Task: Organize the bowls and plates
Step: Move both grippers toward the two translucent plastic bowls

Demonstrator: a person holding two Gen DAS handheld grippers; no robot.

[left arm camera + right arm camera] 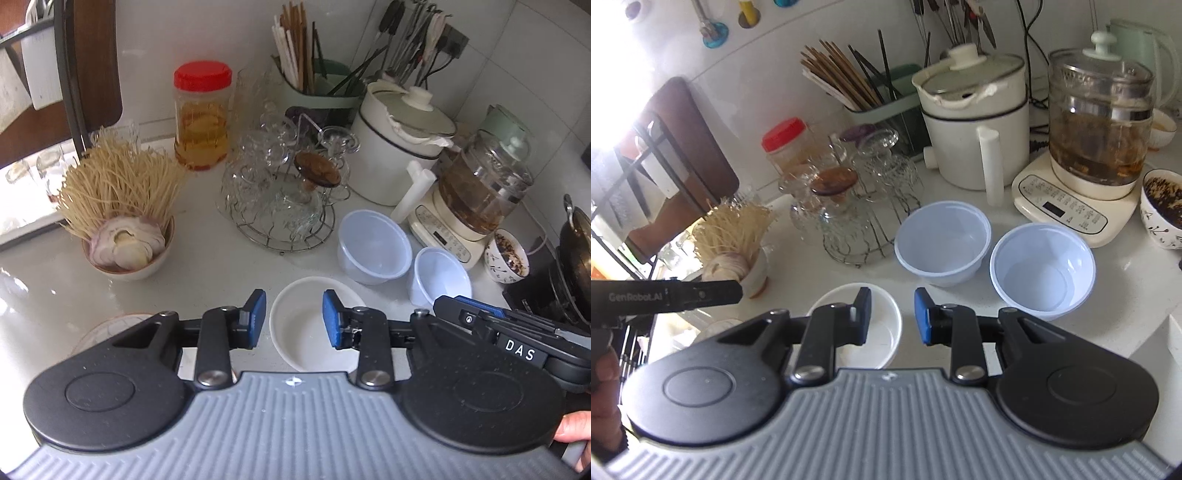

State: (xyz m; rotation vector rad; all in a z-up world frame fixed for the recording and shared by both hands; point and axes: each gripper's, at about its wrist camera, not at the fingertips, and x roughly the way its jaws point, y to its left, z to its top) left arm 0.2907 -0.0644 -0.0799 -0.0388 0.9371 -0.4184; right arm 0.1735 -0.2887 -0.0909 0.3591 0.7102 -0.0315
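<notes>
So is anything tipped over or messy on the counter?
Yes. The smaller clear plastic bowl looks tilted toward the bigger plastic bowl in the left view. The white pot also has ragged white stuff hanging around its rim.

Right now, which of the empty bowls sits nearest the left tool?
The white ceramic bowl, framed between the left tool fingers; the two translucent plastic bowls sit farther right.

Glossy white ceramic bowl (308,325), translucent plastic bowls (943,242), wire rack (284,229)

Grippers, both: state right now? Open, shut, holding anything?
Left gripper: open, holding nothing, poised over the white bowl.
Right gripper: open, holding nothing, with the two clear plastic bowls just ahead.
</notes>
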